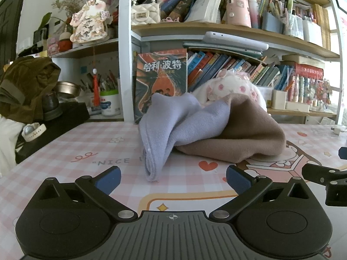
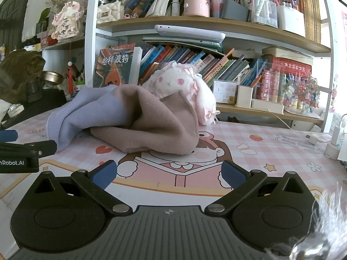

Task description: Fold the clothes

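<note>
A crumpled fleece garment lies in a heap on the pink checked table mat [image 1: 65, 151]. Its lavender part [image 1: 164, 127] is on the left and its brown part [image 1: 245, 134] on the right. In the right wrist view the lavender part [image 2: 86, 112] and the brown part [image 2: 158, 125] show too. My left gripper [image 1: 173, 178] is open and empty, just short of the lavender edge. My right gripper [image 2: 169, 173] is open and empty, a little in front of the brown part. The right gripper's finger shows at the left wrist view's right edge [image 1: 321, 173].
A white and pink plush toy [image 2: 184, 86] sits right behind the garment. A bookshelf [image 1: 216, 28] full of books stands at the back. A brown bag [image 1: 28, 86] and a black box [image 1: 54, 125] are at the left. A charger and cable [image 2: 334, 138] lie at the right.
</note>
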### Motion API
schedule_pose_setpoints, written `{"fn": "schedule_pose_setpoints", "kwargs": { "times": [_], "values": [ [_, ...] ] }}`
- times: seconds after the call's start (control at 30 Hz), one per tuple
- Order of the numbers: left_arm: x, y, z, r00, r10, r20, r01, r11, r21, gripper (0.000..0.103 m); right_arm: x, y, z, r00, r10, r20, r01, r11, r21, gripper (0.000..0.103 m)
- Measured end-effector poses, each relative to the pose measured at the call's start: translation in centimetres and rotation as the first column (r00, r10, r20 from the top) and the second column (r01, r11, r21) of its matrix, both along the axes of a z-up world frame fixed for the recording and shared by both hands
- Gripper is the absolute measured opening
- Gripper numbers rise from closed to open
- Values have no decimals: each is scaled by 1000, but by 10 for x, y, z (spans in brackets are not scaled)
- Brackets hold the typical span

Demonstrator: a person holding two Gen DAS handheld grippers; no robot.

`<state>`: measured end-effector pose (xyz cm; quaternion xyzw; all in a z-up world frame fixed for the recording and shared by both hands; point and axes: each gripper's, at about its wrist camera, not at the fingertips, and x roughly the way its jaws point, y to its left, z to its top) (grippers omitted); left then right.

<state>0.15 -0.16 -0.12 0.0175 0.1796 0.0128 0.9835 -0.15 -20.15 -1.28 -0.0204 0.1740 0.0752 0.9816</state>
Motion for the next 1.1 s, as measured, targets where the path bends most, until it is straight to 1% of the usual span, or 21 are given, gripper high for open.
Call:
{"fn": "schedule_pose_setpoints", "kwargs": {
  "times": [0.33,0.77,1.1],
  "values": [
    [-2,-4,0,1000,-5,8,5,1000,30,103,0,-1,-1,1000,-1,2,1,1000,2,103],
    [-1,0,1,1000,5,4,-5,1000,7,103,-4,-1,1,1000,-14,21,14,1000,-2,103],
    [-2,-1,1,1000,-4,7,4,1000,11,103,-4,-2,0,1000,-13,20,13,1000,8,103]
  ]
}}
